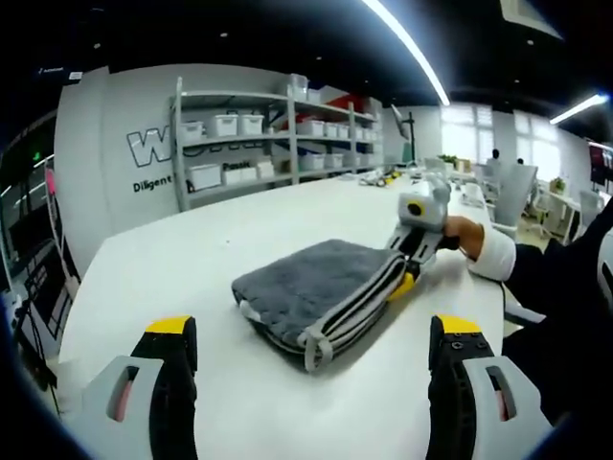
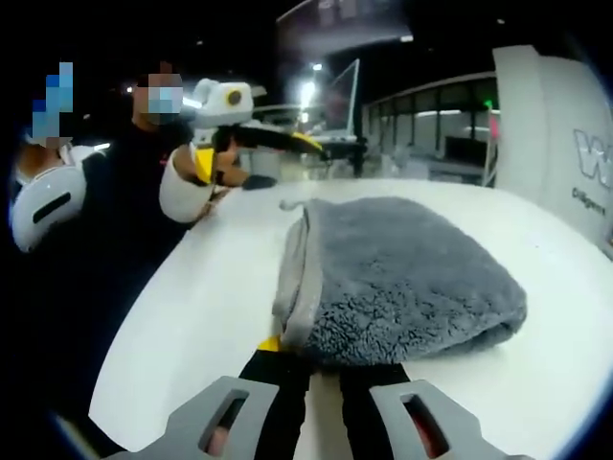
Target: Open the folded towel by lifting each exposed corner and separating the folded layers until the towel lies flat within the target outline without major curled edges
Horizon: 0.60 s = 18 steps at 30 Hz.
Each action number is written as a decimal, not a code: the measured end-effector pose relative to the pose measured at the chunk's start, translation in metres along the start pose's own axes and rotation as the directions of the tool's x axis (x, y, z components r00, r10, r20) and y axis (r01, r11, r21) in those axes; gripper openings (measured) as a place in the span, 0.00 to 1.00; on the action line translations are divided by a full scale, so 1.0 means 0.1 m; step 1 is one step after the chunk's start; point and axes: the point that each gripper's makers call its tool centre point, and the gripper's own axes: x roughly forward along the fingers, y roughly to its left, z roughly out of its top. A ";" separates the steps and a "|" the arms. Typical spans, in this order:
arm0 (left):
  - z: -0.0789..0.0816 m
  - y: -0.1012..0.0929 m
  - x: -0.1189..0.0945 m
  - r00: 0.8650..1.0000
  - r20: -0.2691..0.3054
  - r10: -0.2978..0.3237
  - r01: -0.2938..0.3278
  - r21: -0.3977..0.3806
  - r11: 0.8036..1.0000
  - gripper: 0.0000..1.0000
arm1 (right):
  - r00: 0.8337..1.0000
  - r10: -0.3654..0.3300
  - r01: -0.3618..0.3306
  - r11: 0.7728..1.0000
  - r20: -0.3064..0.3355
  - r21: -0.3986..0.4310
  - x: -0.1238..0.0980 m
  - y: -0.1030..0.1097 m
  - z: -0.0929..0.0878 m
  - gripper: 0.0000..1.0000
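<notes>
A grey folded towel lies on the white table, its striped folded layers facing my left gripper. That gripper hovers just short of the near corner, open, with nothing between its jaws. My right gripper comes in from the right, held by a hand, with its yellow tip at the towel's far side edge. In the right gripper view the towel sits right in front, and the right gripper has its jaws close together on the near edge, fingertips hidden by the pile. The left gripper is raised beyond.
Shelves with white bins stand against the lettered wall behind the table. Small items sit at the table's far end. The person's dark sleeve with white cuff lies along the right edge. A person stands at the left.
</notes>
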 end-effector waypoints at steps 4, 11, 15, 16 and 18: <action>-0.02 -0.02 0.02 1.000 -0.010 -0.006 0.006 0.005 1.000 0.99 | 1.000 0.019 -0.019 1.000 -0.004 -0.004 -0.01 0.05 -0.01 0.06; -0.04 -0.05 0.04 1.000 -0.014 -0.022 0.022 0.024 0.999 0.98 | 0.999 0.051 -0.051 0.999 -0.011 0.000 -0.03 0.13 -0.02 0.07; -0.05 0.00 0.06 1.000 -0.008 -0.014 0.014 0.018 1.000 0.98 | 0.998 0.060 -0.060 0.998 -0.012 -0.005 -0.04 0.14 -0.02 0.08; -0.05 0.01 0.06 1.000 -0.005 -0.014 0.014 0.018 1.000 0.97 | 0.998 0.061 -0.061 0.998 -0.012 -0.013 -0.04 0.15 -0.02 0.08; -0.06 0.02 0.08 1.000 -0.001 -0.018 0.018 0.015 1.000 0.97 | 0.997 0.070 -0.070 0.997 -0.017 -0.032 -0.07 0.17 -0.03 0.11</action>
